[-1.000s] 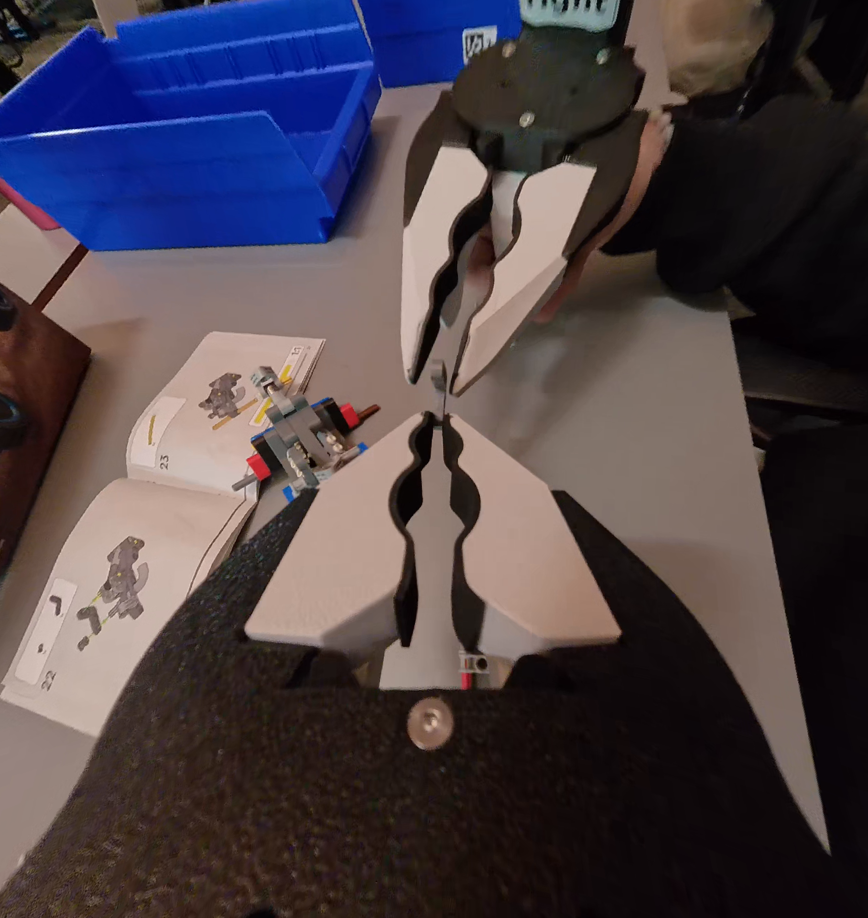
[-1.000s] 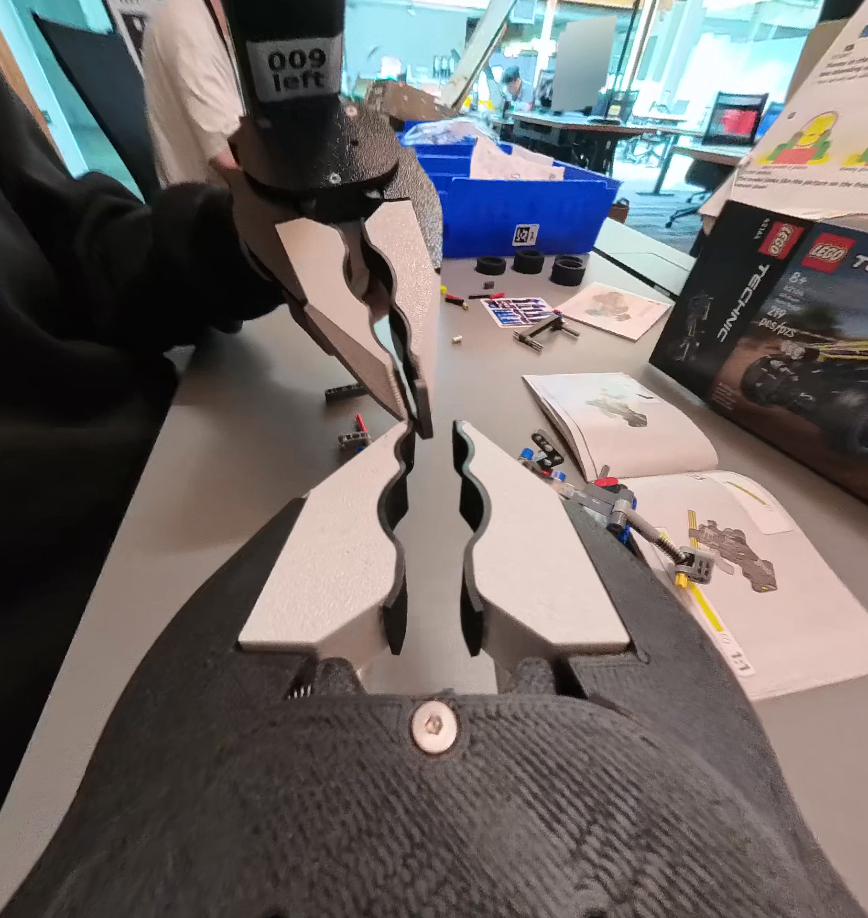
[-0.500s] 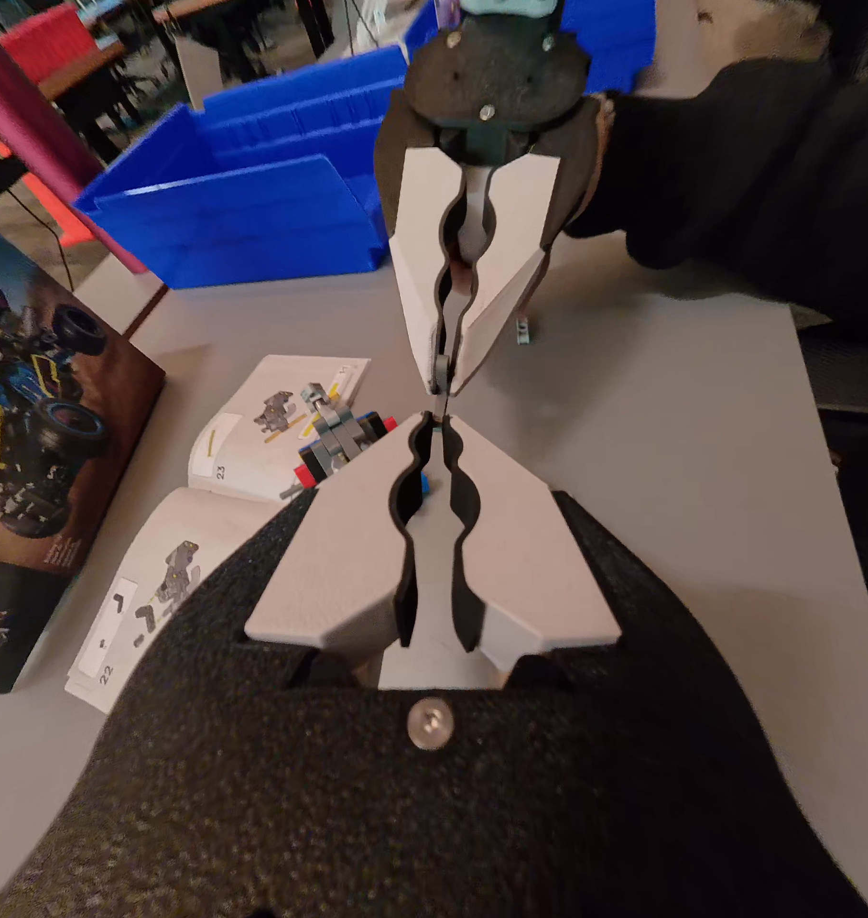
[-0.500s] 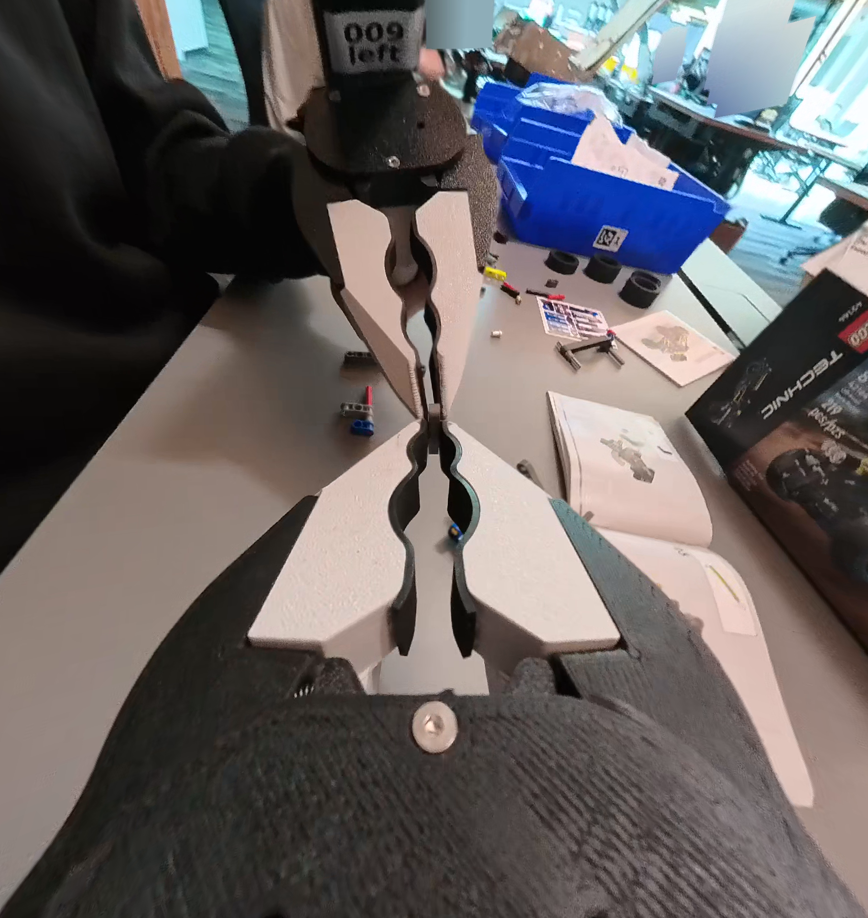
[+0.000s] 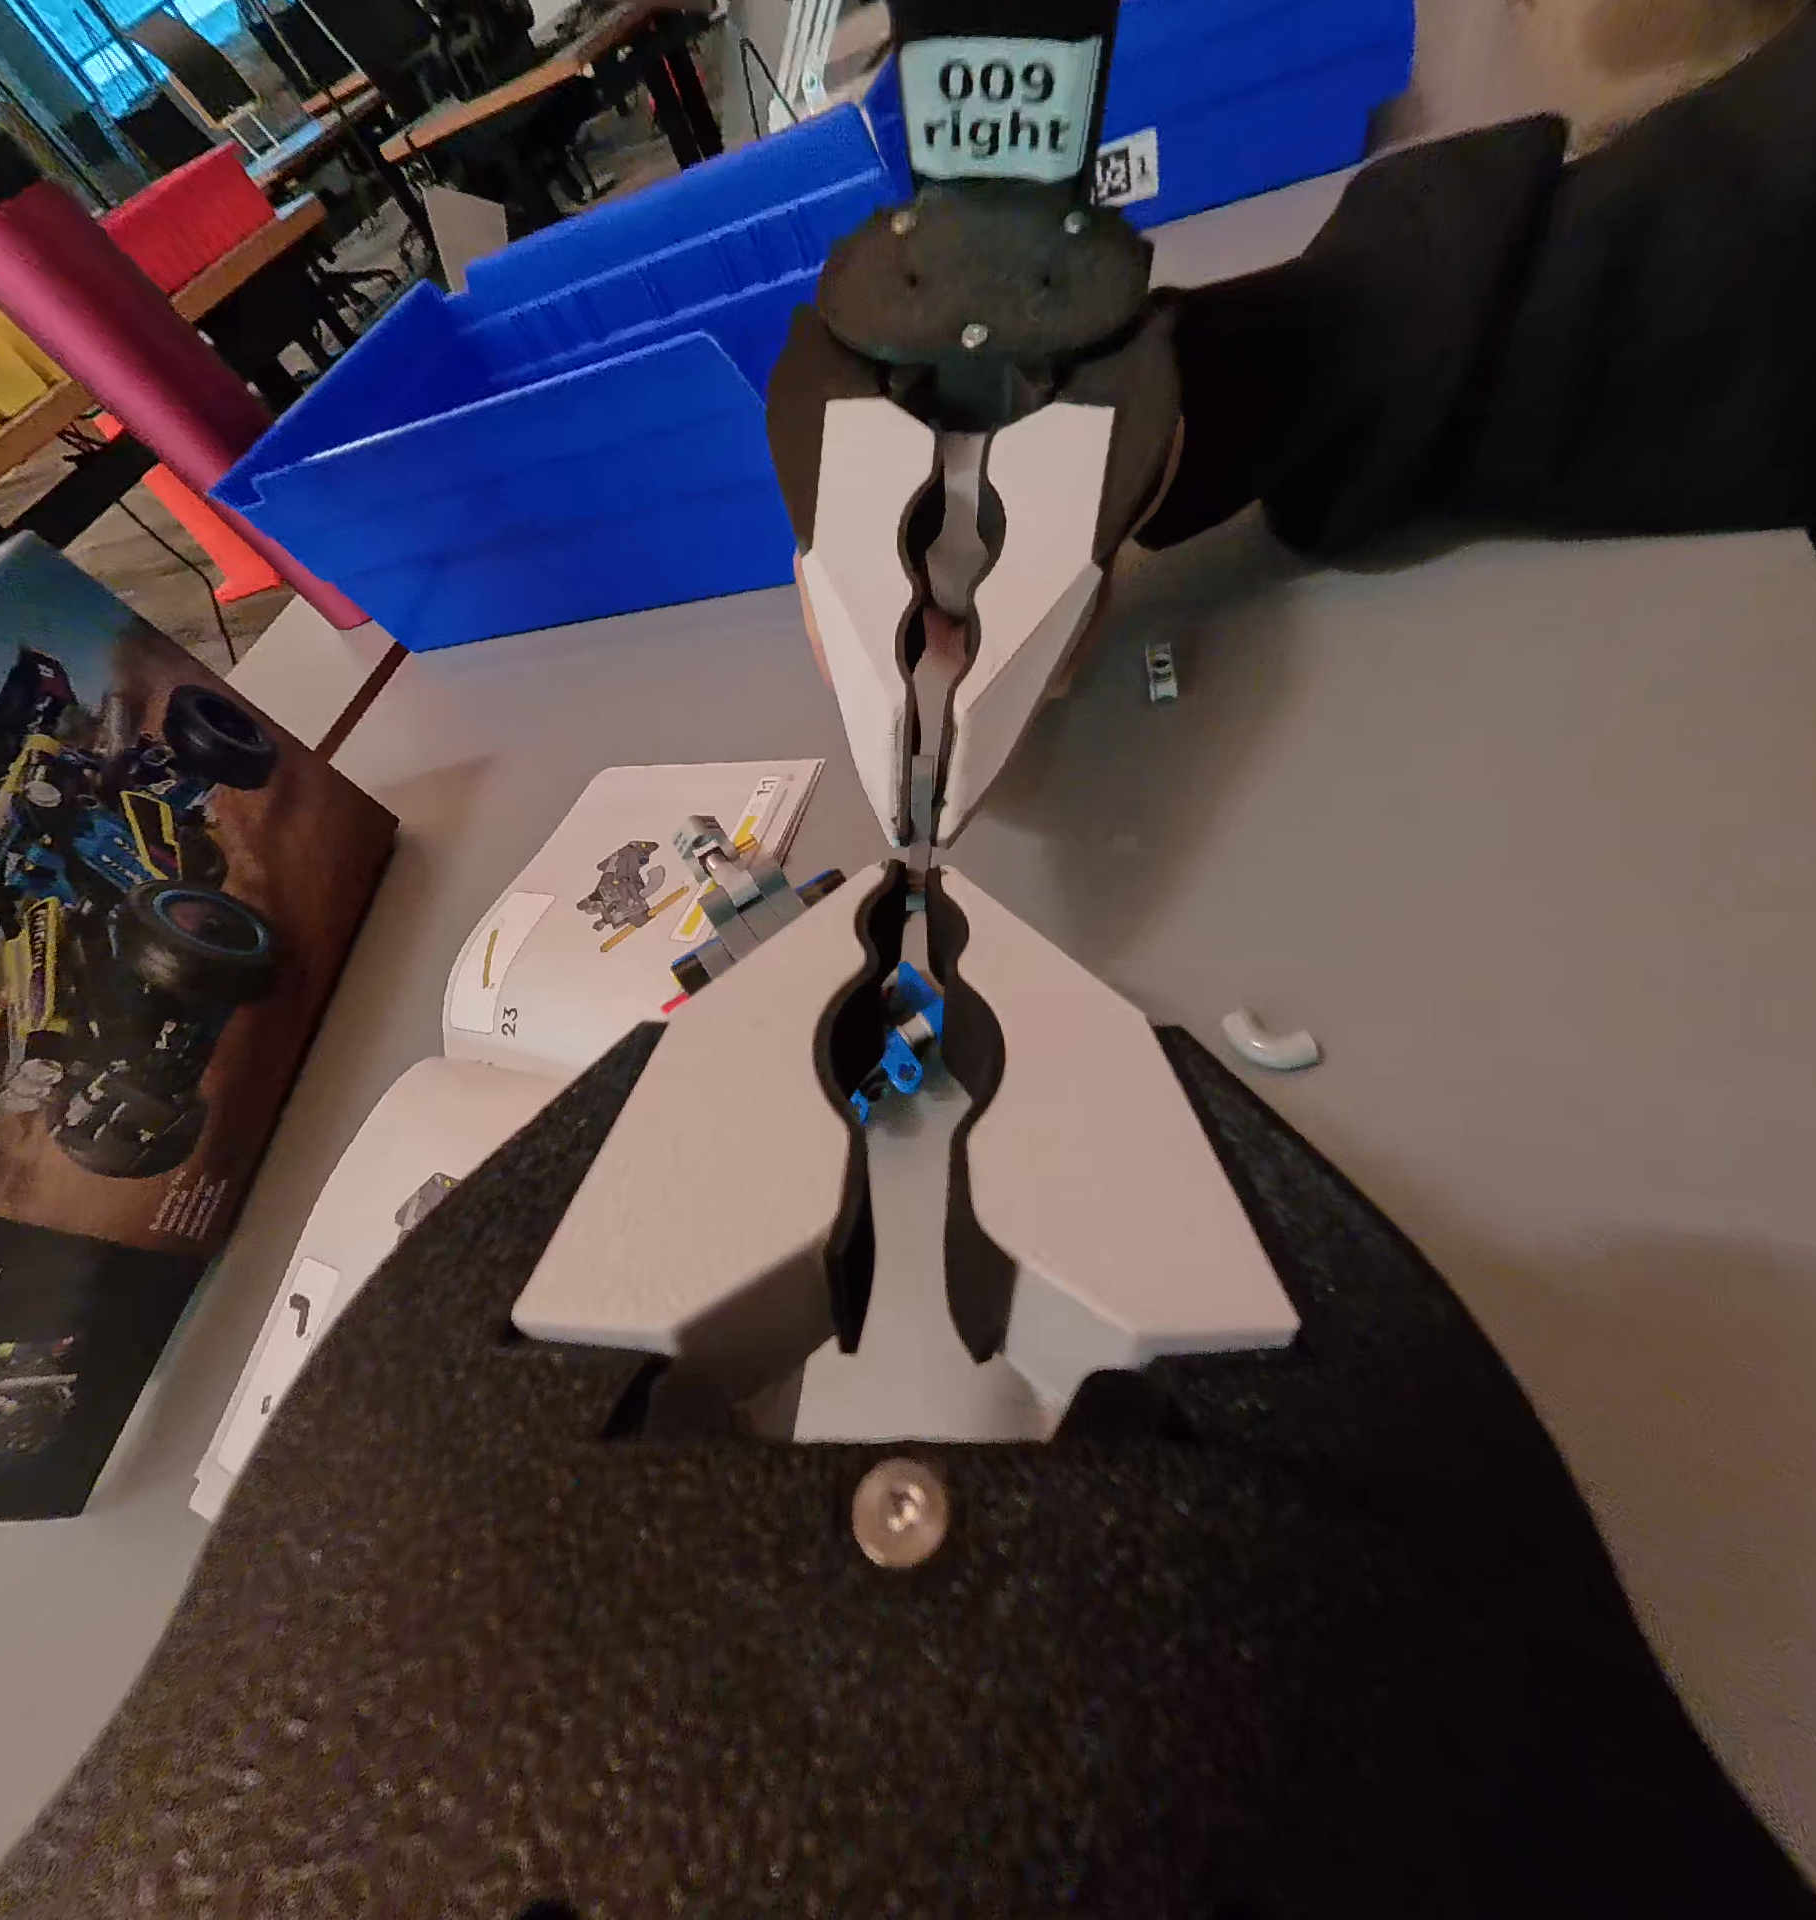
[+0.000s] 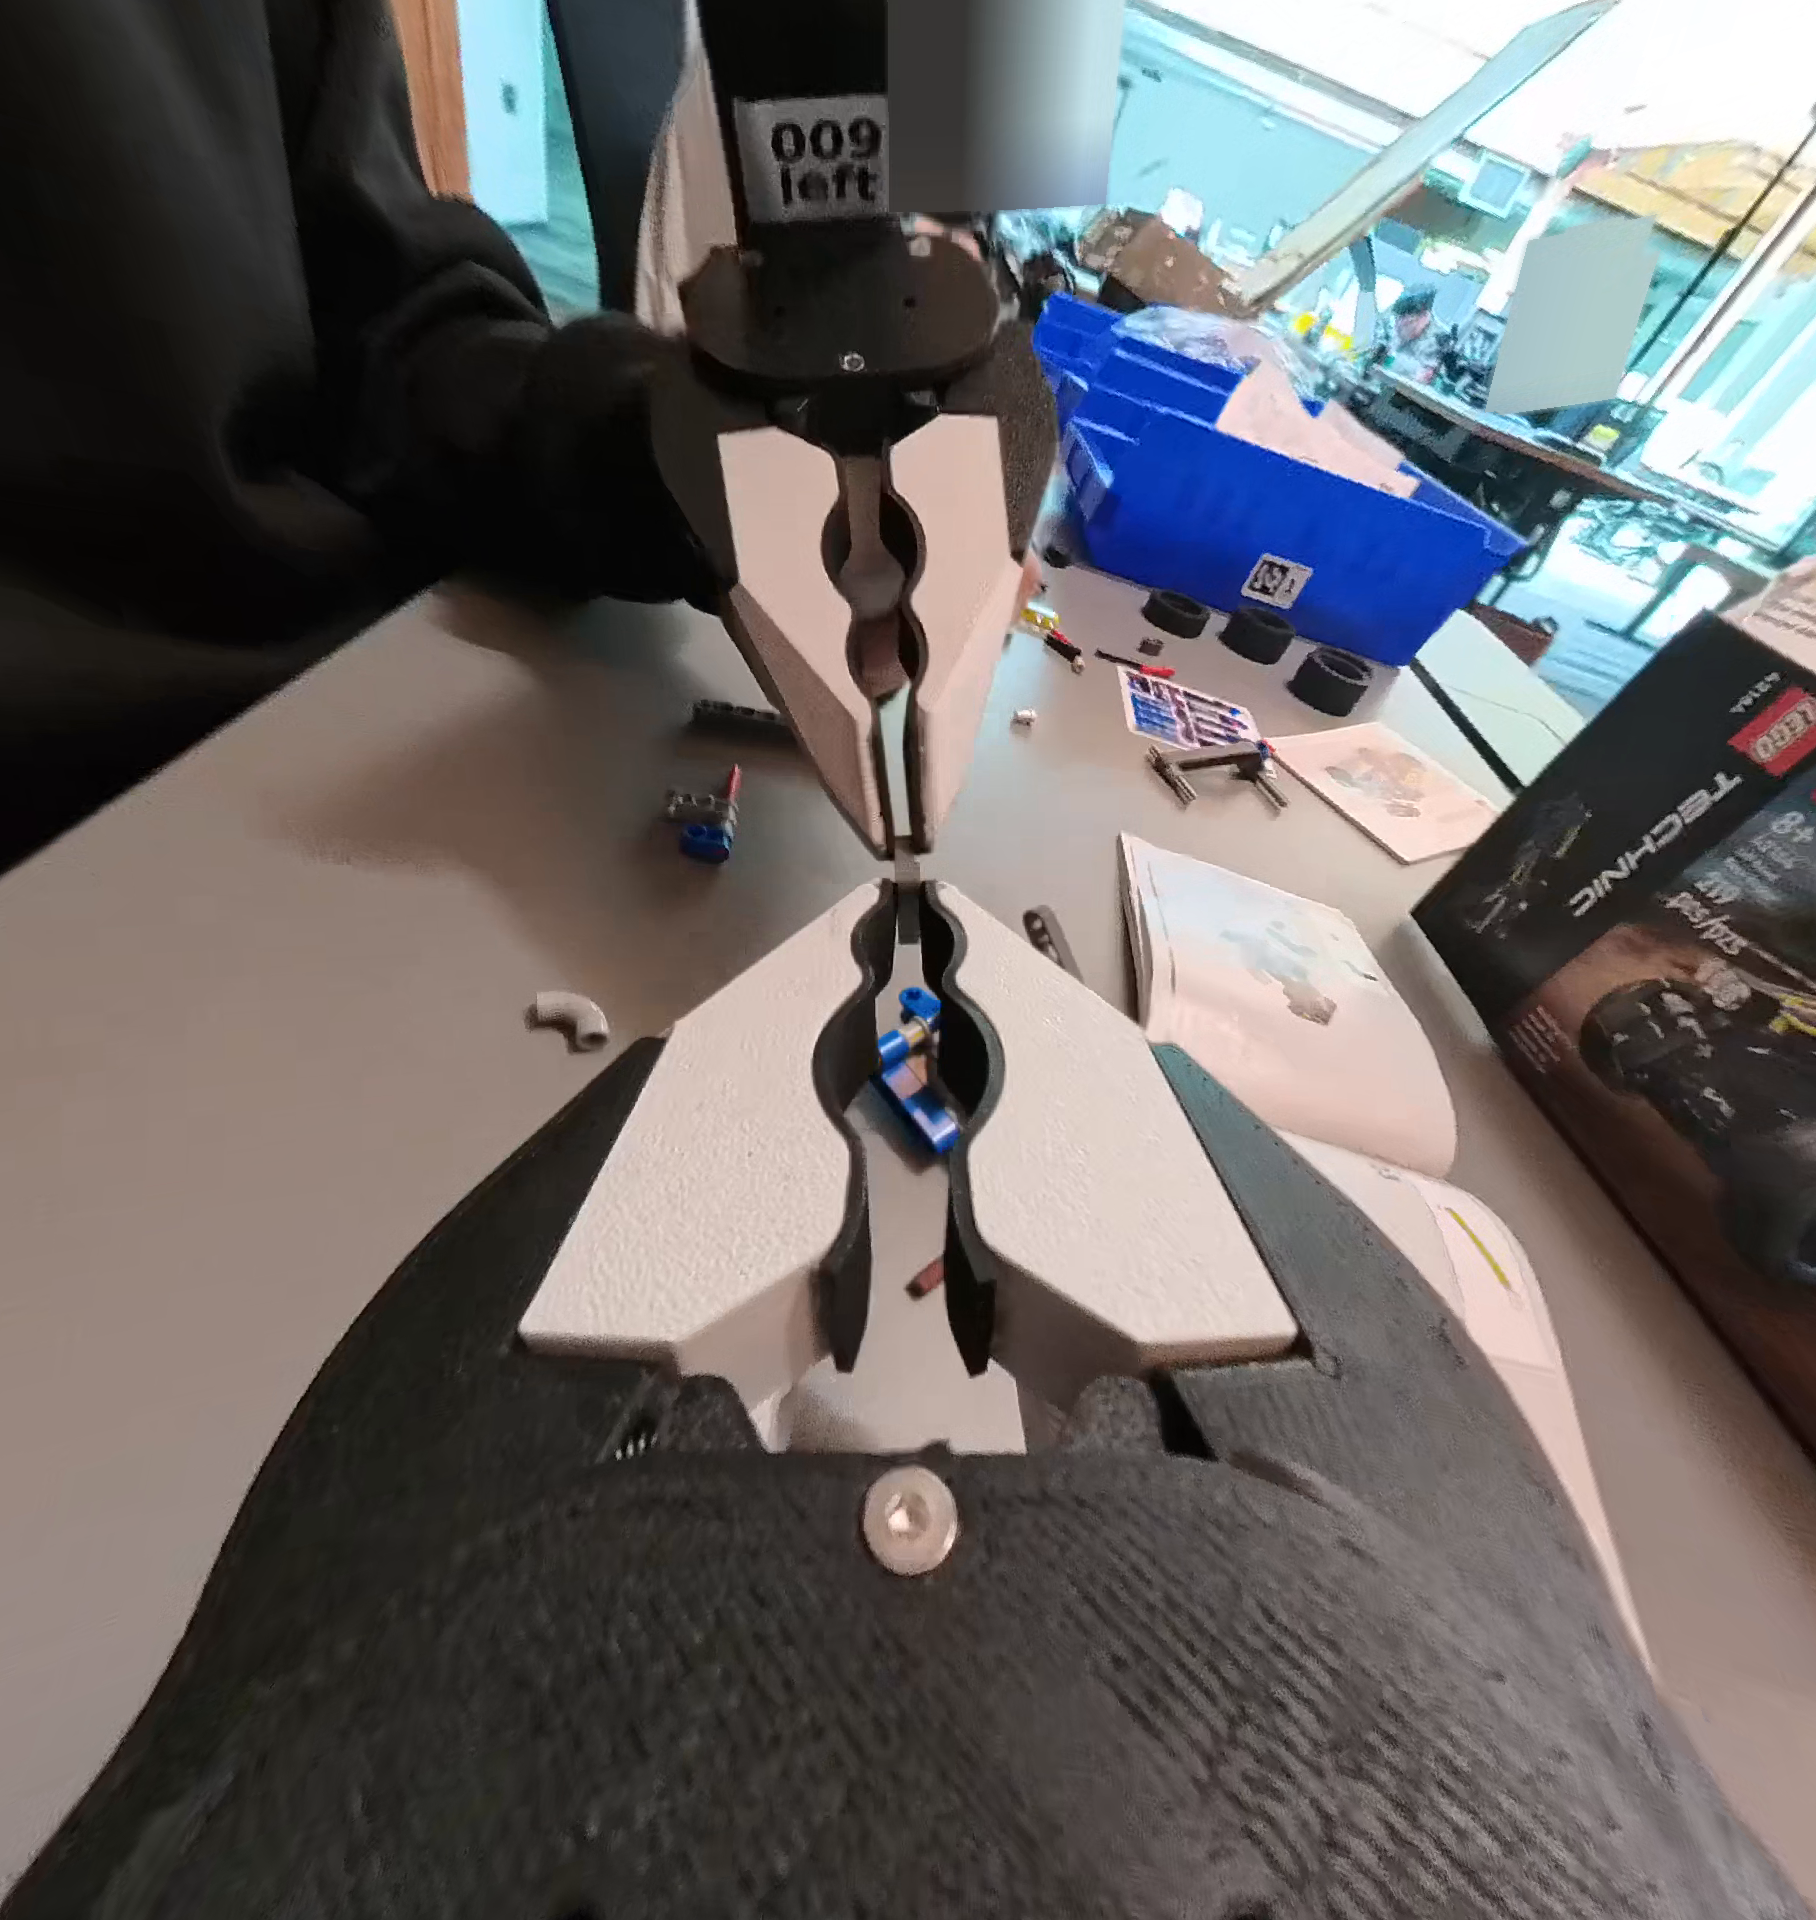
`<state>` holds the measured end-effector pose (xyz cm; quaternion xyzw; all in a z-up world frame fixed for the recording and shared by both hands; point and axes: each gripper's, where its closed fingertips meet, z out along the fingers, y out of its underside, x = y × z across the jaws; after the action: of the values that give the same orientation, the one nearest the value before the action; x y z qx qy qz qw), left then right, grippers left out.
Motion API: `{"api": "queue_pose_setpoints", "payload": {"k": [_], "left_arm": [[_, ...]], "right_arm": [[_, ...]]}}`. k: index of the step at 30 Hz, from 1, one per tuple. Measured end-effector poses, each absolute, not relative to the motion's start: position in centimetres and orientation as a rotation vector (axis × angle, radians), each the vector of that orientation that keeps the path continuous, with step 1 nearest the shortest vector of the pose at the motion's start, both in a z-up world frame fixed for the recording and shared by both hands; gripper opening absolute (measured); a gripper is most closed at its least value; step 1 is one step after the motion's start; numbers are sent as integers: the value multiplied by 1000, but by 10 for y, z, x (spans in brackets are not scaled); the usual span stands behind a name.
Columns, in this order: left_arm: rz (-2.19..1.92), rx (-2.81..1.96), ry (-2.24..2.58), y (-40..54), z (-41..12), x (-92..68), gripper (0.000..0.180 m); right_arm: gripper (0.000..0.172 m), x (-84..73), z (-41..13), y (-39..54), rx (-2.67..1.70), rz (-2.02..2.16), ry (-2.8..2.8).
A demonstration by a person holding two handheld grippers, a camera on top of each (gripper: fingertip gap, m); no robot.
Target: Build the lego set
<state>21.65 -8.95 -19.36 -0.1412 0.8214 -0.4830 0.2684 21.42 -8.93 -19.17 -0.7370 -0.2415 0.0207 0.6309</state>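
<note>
Grey table (image 6: 260, 1039) w/ toy-brick bits is sitting below. L gripper (image 5: 909, 883) & R gripper (image 6: 909, 894) are both pinching one small grey strip (image 6: 906, 871), tips closed on opposite ends.

Pale grey wavy-edged fingers (image 5: 696, 1143), black textured tool body, silver screw (image 5: 899, 1509), black sleeve (image 5: 1506, 343).

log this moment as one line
left gripper: shut on grey piece | right gripper: shut on same piece | tip to tip above table

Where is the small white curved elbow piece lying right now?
The white elbow piece lies alone on the grey table, right of the left claw in its own view; the right wrist view shows it at left.
</note>
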Motion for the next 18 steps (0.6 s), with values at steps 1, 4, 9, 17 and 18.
{"api": "queue_pose_setpoints", "payload": {"k": [1, 4, 9, 17, 18], "left_arm": [[-1293, -385, 2218, -90, -195, 217, 0], [-1290, -419, 2218, -90, -196, 221, 0], [-1260, -433, 2248, -93, -207, 220, 0], [-1172, -447, 2256, -89, -215, 224, 0], [-1178, -452, 2253, -89, -214, 224, 0]], "right_arm": [[1, 215, -193, -90, -1702, 16, -558], [2, 219, -193, -89, -1708, -32, -536], [0, 217, -193, -85, -1712, -27, -526], [11, 221, -203, -90, -1793, -30, -551], [12, 222, -203, -90, -1807, -39, -547]]}}
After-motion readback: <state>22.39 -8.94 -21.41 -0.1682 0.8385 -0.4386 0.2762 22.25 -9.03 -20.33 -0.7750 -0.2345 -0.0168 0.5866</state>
